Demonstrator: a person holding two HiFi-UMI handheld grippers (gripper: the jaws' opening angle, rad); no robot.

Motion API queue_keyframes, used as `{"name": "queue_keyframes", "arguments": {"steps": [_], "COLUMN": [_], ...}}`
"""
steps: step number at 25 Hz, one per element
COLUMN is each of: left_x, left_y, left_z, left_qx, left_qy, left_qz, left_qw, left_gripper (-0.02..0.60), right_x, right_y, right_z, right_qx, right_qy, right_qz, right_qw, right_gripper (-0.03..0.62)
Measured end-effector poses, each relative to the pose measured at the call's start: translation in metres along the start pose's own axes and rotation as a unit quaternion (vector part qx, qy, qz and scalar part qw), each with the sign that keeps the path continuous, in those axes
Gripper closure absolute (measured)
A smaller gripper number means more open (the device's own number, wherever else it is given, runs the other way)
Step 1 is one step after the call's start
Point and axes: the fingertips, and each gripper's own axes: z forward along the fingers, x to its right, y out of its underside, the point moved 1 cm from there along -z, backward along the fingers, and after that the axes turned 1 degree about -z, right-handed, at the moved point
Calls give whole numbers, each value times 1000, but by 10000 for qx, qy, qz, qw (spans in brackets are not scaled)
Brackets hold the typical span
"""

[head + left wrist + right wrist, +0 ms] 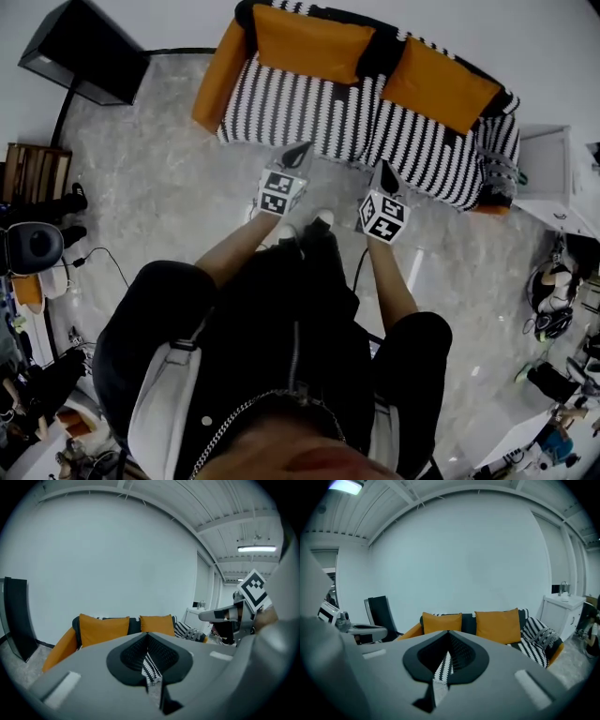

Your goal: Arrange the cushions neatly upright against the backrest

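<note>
Floor (169,187): grey marbled, widest open stretch at centre left of the head view, between the sofa's front edge and the person; cluttered along the lower left and lower right edges.
Wall (117,564): plain and pale, filling the top of both gripper views, directly behind the sofa.
Sofa (309,112): black-and-white striped, top centre of the head view, set at a slant; orange armrest (217,75) at its left end, front edge just above the gripper tips.
Left cushion (305,42): orange, upright against the backrest, left half of the sofa.
Right cushion (439,86): orange, upright against the backrest, right half, a dark strip of backrest between the two.
Black panel (89,52): upper left corner, well apart from the sofa.
White cabinet (548,169): right edge, just beside the sofa's right end.
Left gripper (298,155): centre of frame, aimed at the sofa; jaws closed together, gripping nothing.
Right gripper (387,175): just right of the left one, likewise aimed at the sofa; jaws closed together, empty.
Markings: black-and-white square patterns on each gripper's cube; any other print too small to read.
</note>
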Motion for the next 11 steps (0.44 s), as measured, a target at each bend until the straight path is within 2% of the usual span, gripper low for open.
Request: {"name": "queue_keyframes", "arguments": {"steps": [11], "left_x": [5], "left_y": [16], "left_z": [-33], "left_qx": [-119], "left_qy": [154], "left_qz": [2], "left_qw": [9998], "left_gripper": [571], "right_x": [-32], "right_y": [16], "right_z": [-23], "right_qx": [-52], "right_qy": [-146], "right_qz": [-34], "right_qw": [9999], "right_gripper": [592]}}
